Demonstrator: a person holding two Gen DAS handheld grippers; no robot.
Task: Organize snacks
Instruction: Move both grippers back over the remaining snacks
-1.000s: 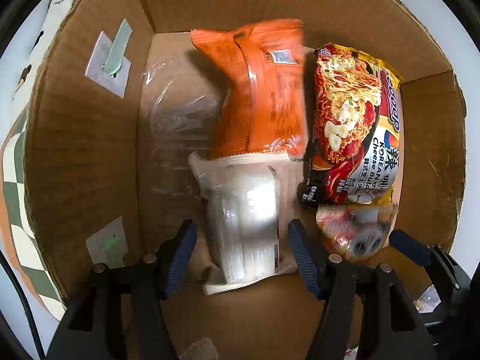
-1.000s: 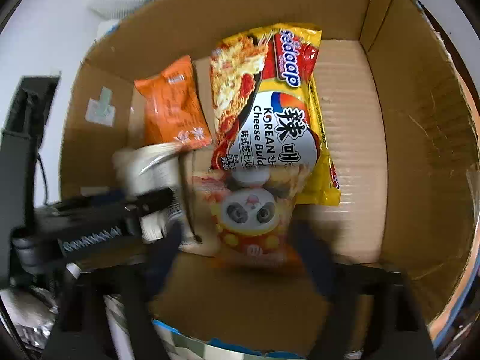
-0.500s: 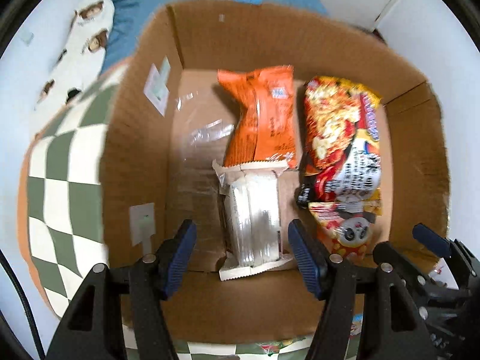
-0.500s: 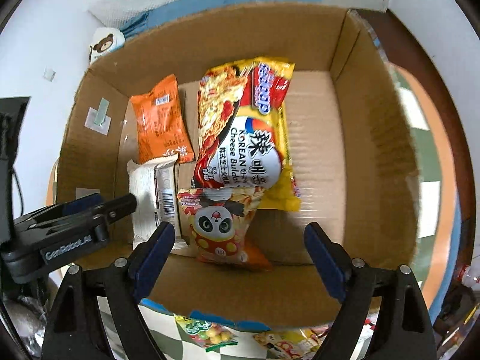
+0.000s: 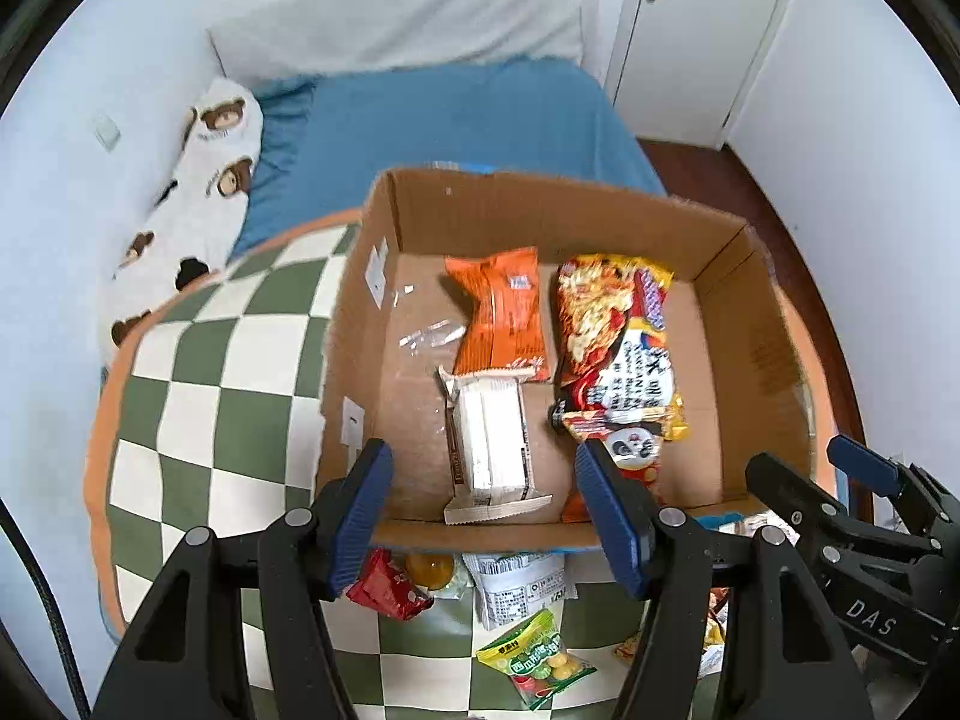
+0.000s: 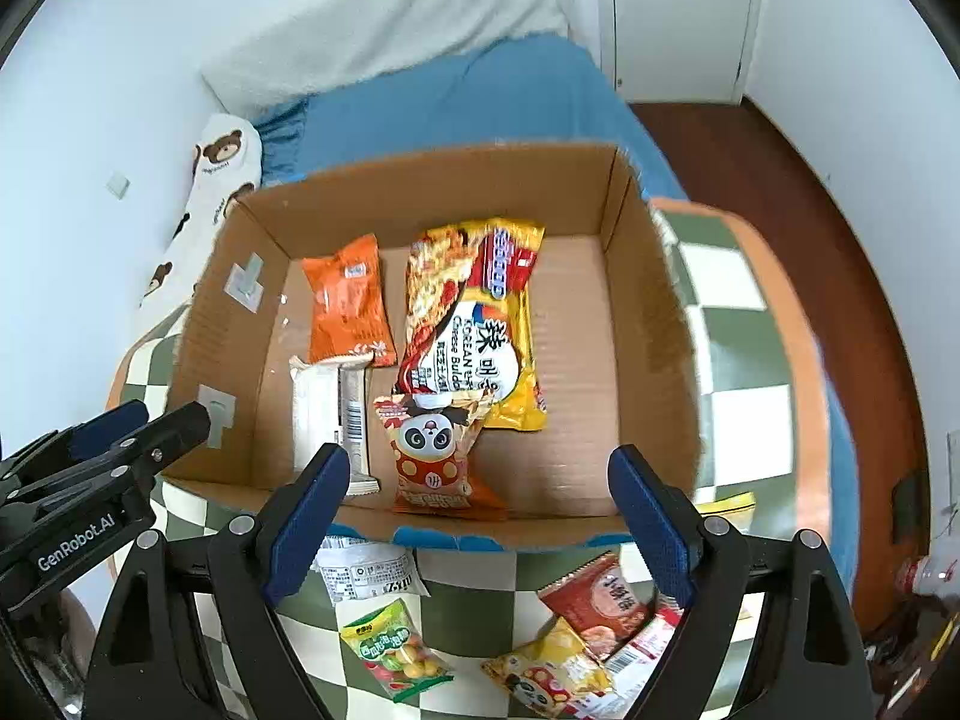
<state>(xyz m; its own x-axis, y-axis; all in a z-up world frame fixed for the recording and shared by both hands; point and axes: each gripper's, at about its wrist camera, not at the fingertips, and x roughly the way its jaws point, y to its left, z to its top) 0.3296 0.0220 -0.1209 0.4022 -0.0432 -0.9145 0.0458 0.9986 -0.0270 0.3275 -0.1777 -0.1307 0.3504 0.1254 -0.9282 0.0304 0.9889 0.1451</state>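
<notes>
An open cardboard box (image 5: pixel 750 336) (image 6: pixel 654 324) holds an orange packet (image 5: pixel 501 315) (image 6: pixel 348 303), a white cracker pack (image 5: pixel 492 447) (image 6: pixel 330 414), a yellow Korean noodle pack (image 5: pixel 612 342) (image 6: pixel 474 318) and a panda snack bag (image 5: pixel 627 450) (image 6: pixel 432 456). My left gripper (image 5: pixel 486 522) is open and empty above the box's near wall. My right gripper (image 6: pixel 480 510) is open and empty, also above the near wall. Loose snacks lie in front of the box: a green candy bag (image 5: pixel 537 663) (image 6: pixel 396 651), a white packet (image 5: pixel 516 591) (image 6: pixel 366 573), a red packet (image 5: pixel 384 585) and a red-brown packet (image 6: pixel 600 603).
The box sits on a green-and-white checkered cloth (image 5: pixel 204 390) (image 6: pixel 738 360) over a blue bed (image 5: pixel 450 114). A bear-print pillow (image 5: pixel 192 204) lies at the left by the wall. A door (image 5: pixel 702 30) and wooden floor (image 6: pixel 840 240) are at the right.
Both grippers have pulled up and back out of the box, empty. The cracker pack and panda bag stay lying in the box. The bed and loose snacks have come into view.
</notes>
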